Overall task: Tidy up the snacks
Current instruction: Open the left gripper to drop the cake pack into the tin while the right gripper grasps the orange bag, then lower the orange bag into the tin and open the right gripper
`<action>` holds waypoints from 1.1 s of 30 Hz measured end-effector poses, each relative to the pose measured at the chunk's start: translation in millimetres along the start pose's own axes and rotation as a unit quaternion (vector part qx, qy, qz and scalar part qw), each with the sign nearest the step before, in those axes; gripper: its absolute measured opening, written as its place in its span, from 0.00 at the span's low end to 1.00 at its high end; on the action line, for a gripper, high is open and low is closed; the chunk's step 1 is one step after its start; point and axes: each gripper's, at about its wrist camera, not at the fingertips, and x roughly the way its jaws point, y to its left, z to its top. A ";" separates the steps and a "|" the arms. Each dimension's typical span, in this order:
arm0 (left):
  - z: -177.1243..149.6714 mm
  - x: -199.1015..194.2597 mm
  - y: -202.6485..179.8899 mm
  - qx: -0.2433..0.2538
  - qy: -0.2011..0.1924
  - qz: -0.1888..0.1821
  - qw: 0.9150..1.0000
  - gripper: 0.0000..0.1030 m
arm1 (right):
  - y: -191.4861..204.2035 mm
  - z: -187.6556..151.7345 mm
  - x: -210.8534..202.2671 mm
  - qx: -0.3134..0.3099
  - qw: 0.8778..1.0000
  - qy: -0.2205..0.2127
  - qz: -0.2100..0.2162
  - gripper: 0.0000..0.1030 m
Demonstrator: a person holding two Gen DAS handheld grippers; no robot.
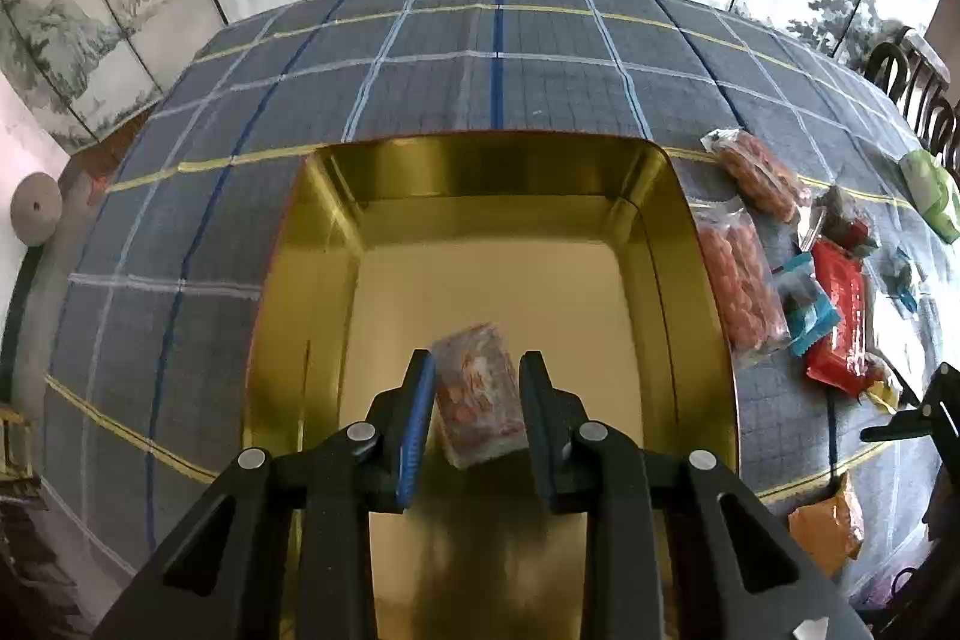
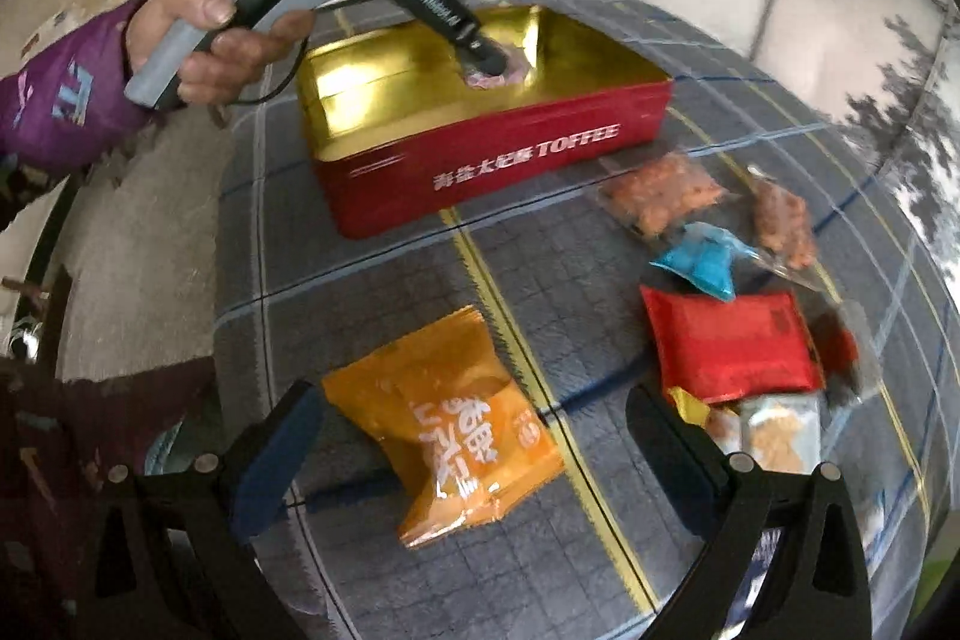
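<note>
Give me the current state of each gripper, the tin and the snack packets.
Left gripper: shut on clear snack packet, over the tin.
Right gripper: open, above orange packet.
Tin: open, no lid.
Orange packet: lying on the table.
Red packet: on the table.

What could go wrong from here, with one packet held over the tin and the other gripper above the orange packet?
1. The left gripper holds the clear packet tilted; released so, it may land on edge in the tin.
2. The right gripper is open over the orange packet, which lies askew; the fingers may pinch only a corner.
3. The red packet lies close and might get nudged.
</note>
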 end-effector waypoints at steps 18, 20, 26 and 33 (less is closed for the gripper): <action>-46.7 -79.6 11.1 -0.073 -0.066 -0.011 0.995 0.44 | -8.3 9.3 14.1 0.007 0.999 0.048 -0.007 0.46; -57.5 -93.0 12.3 -0.083 -0.077 0.005 0.994 0.54 | -7.5 13.7 5.3 0.016 0.999 0.031 -0.016 0.45; -91.5 -116.3 26.4 -0.122 -0.104 0.035 0.986 0.63 | -29.7 54.3 -21.8 0.090 0.995 -0.043 0.009 0.45; -116.6 -101.5 37.6 -0.148 -0.068 0.047 0.985 0.63 | -60.4 147.0 -4.7 0.133 0.987 -0.094 0.019 0.45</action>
